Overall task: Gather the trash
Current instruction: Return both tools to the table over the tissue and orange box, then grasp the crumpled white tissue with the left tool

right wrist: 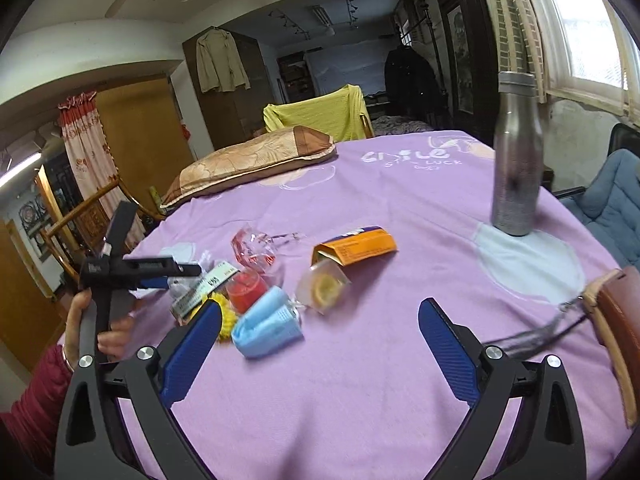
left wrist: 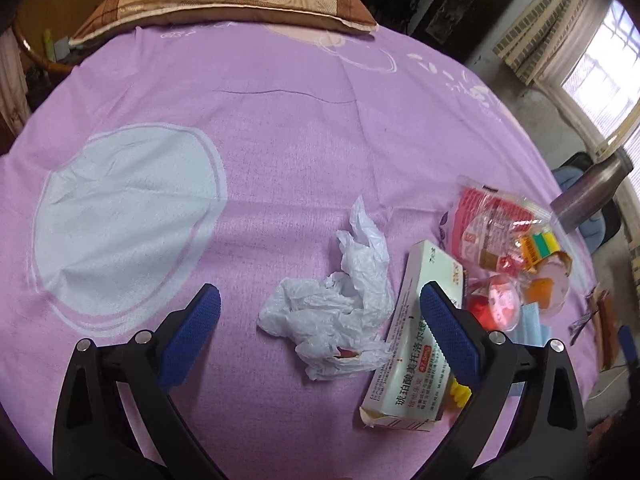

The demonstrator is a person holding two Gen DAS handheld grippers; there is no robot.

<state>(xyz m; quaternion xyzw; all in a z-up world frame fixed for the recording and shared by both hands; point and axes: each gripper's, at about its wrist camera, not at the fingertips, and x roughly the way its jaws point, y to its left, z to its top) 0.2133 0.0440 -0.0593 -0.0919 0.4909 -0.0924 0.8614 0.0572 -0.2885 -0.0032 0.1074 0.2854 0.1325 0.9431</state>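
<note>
My left gripper (left wrist: 320, 320) is open and empty, its jaws straddling a crumpled white tissue (left wrist: 336, 304) on the purple tablecloth (left wrist: 280, 140). A white medicine box (left wrist: 416, 340) lies just right of the tissue, under the right fingertip. Clear wrappers with red print (left wrist: 488, 224) and a red cup (left wrist: 496, 308) lie further right. My right gripper (right wrist: 320, 344) is open and empty above bare cloth. Ahead of it lie a blue face mask (right wrist: 268, 328), a red cup (right wrist: 246, 290), a clear wrapper (right wrist: 326, 286) and an orange box (right wrist: 356, 246). The left gripper (right wrist: 120, 268) shows at the left.
A steel bottle (right wrist: 516, 156) stands at the right of the table. A brown pillow (right wrist: 252, 160) lies at the far edge. A brown leather item with a strap (right wrist: 616, 320) sits at the right edge. A blue padded chair (right wrist: 612, 204) stands beside the table.
</note>
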